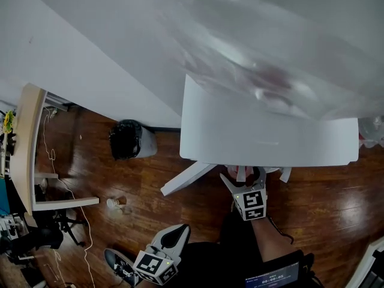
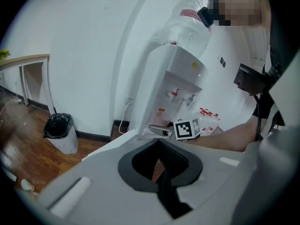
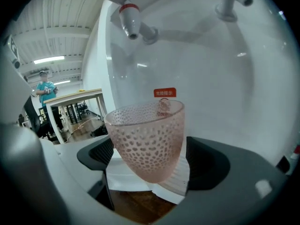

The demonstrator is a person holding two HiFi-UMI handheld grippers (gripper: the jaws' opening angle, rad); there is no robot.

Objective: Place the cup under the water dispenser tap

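Note:
A pink dimpled glass cup (image 3: 147, 142) stands upright on the dispenser's white ribbed drip tray (image 3: 180, 177), below and to the right of the red-capped tap (image 3: 131, 20). A second tap (image 3: 229, 3) is further right. My right gripper (image 3: 152, 159) is open around the cup, with a narrow gap showing at each black pad (image 3: 96, 156). In the head view the right gripper (image 1: 243, 177) reaches under the white water dispenser (image 1: 264, 131). My left gripper (image 1: 178, 233) hangs low and to the left, shut and empty. From the left gripper (image 2: 161, 172) view, the dispenser (image 2: 173, 78) stands ahead.
A black-bagged waste bin (image 1: 129, 140) stands left of the dispenser by the wall. A wooden desk (image 1: 27, 149) with cables beneath it is at far left. Small items (image 1: 117, 206) lie on the wood floor. Packaged goods (image 2: 208, 118) sit right of the dispenser.

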